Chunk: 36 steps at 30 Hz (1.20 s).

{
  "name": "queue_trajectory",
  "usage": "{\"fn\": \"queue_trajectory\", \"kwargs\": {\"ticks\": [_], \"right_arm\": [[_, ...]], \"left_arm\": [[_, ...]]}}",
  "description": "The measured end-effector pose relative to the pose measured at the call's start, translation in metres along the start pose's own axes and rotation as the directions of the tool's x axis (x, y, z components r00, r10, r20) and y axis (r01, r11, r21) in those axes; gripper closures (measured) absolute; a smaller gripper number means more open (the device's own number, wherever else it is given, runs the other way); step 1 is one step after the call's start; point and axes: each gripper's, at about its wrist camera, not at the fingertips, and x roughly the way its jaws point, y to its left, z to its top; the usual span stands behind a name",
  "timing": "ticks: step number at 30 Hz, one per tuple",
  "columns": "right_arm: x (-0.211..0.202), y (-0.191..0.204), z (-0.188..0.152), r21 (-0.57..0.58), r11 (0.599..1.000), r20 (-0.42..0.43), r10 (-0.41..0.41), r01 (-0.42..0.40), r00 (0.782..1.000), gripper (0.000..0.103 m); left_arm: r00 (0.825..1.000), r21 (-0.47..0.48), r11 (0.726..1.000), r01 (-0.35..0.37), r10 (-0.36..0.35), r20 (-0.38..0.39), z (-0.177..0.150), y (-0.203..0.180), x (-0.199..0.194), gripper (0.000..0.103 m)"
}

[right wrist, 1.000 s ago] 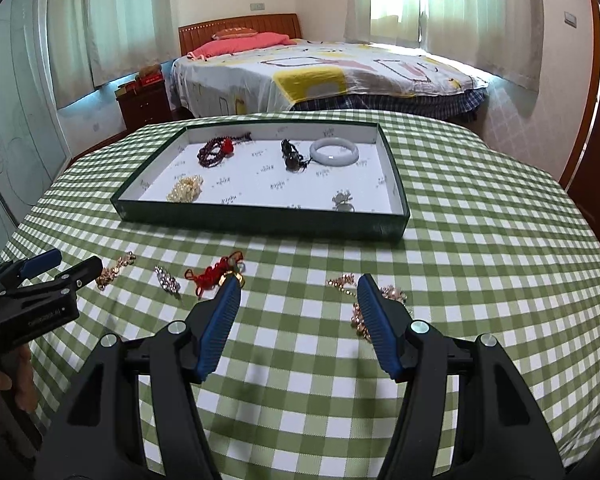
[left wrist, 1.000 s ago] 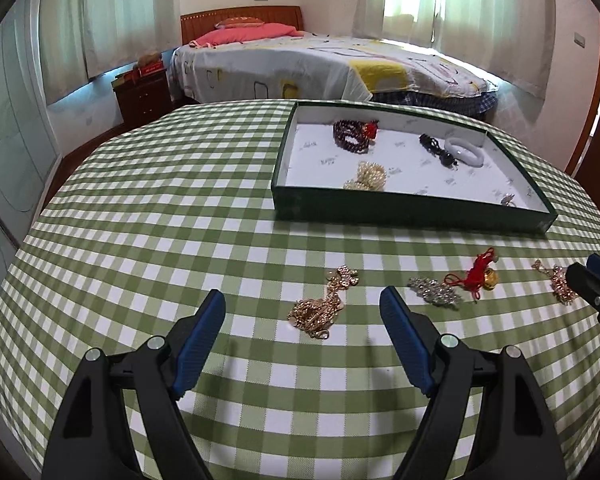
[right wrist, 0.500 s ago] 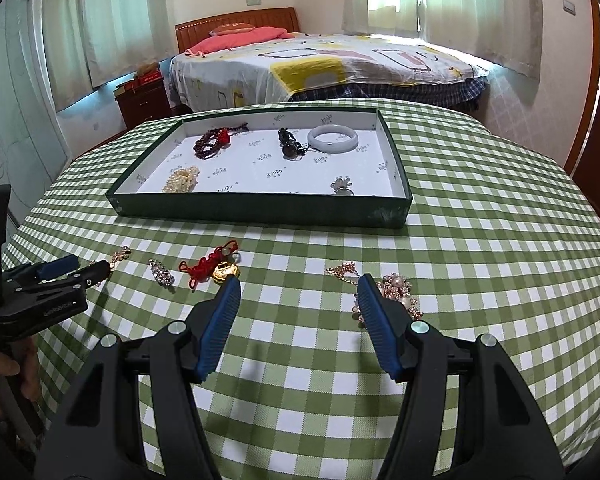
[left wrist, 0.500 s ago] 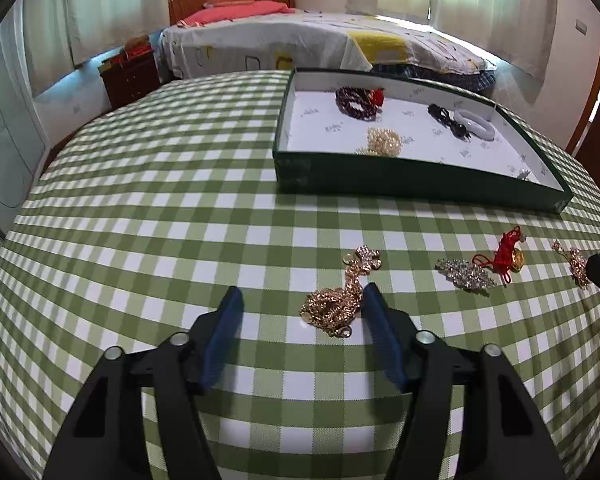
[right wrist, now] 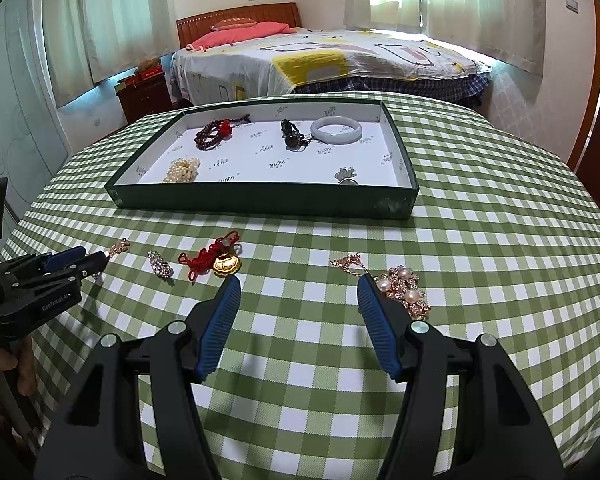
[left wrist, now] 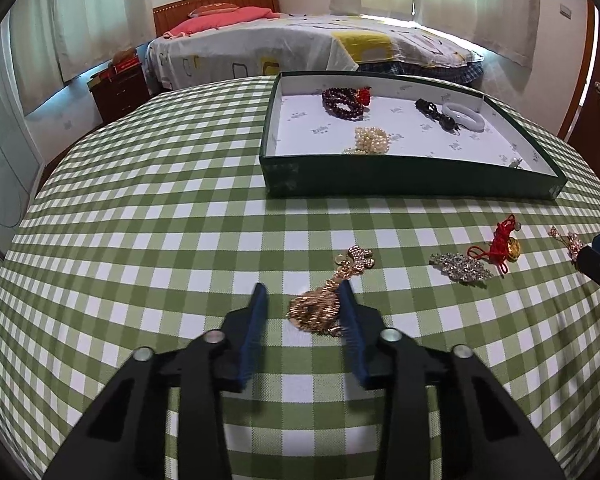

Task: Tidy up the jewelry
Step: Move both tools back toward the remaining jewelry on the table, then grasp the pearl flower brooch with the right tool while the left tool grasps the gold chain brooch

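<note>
- Presently, the left gripper (left wrist: 302,300) is pointing down at the checked tablecloth (left wrist: 140,240), its jaws having just been closing around the gold chain (left wrist: 320,308); the right pad is touching the chain, while the left pad is standing clear of it, so no grip is formed.
- The chain is lying on the cloth, its bow-shaped end (left wrist: 356,258) reaching toward the far side.
- To the right, a crystal brooch (left wrist: 460,267) and a red-cord charm (left wrist: 504,242) are lying just beside each other on the cloth.
- The right gripper (right wrist: 298,292) is hovering with jaws apart and nothing between them; a pearl brooch (right wrist: 404,290) is lying just right of its right finger.
- On the far side, the green tray (right wrist: 260,200) is holding a dark bead bracelet (right wrist: 214,134), a pearl cluster (right wrist: 182,170), a black piece (right wrist: 292,138), a pale bangle (right wrist: 336,130) and a small silver piece (right wrist: 346,176).
</note>
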Motion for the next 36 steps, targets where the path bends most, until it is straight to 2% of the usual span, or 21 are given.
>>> {"fn": "queue_trajectory", "kwargs": {"ticks": [2,6,16,29,36], "right_arm": [[0.000,0.000,0.000,0.000,1.000,-0.002,0.000,0.000,1.000,0.044],[0.001,0.000,-0.002,-0.003,1.000,-0.007,0.000,0.000,1.000,0.044],[0.003,-0.008,-0.002,0.006,1.000,-0.013,-0.019,0.019,1.000,0.044],[0.016,-0.039,0.005,0.038,0.995,-0.043,-0.092,0.094,0.995,0.044],[0.028,-0.050,0.001,0.057,0.993,-0.083,-0.102,0.107,0.991,0.045]], "left_arm": [[1.000,0.003,1.000,-0.003,0.003,0.000,0.000,0.001,0.000,0.079],[1.000,0.012,1.000,-0.002,0.002,0.001,0.000,0.002,-0.001,0.080],[1.000,-0.011,1.000,-0.003,0.003,0.008,0.000,0.008,-0.006,0.082],[1.000,-0.044,0.999,-0.011,0.012,0.023,0.004,0.023,-0.013,0.082],[1.000,-0.043,0.999,-0.011,0.012,0.012,0.004,0.024,-0.009,0.082]]}}
